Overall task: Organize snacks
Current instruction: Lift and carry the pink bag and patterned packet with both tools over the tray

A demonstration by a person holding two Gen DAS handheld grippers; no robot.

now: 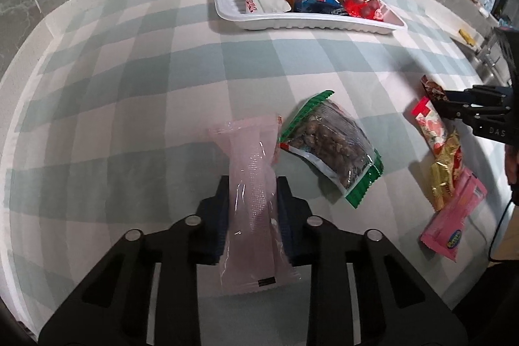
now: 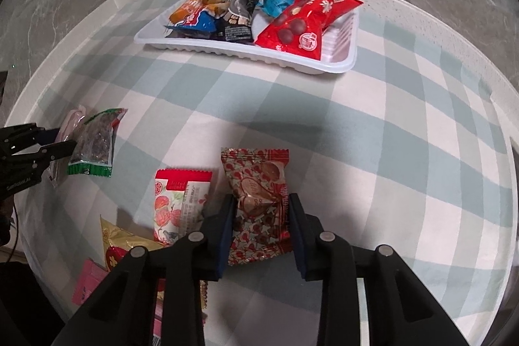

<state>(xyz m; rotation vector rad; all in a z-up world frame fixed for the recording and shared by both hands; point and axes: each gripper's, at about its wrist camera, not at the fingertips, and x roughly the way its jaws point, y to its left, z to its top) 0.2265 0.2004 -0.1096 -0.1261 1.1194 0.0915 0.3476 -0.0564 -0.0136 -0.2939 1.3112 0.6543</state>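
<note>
You have six loose packets on the counter (image 1: 136, 93) and one white tray (image 2: 246, 54) of snacks at its far edge. A blue-and-white checked cloth covers it, over grey marbled flooring. Your left claw (image 1: 253, 200) is clamped on a translucent pink packet (image 1: 251, 184). Your right claw (image 2: 261, 226) pinches a red heart-patterned packet (image 2: 259, 203).
</note>
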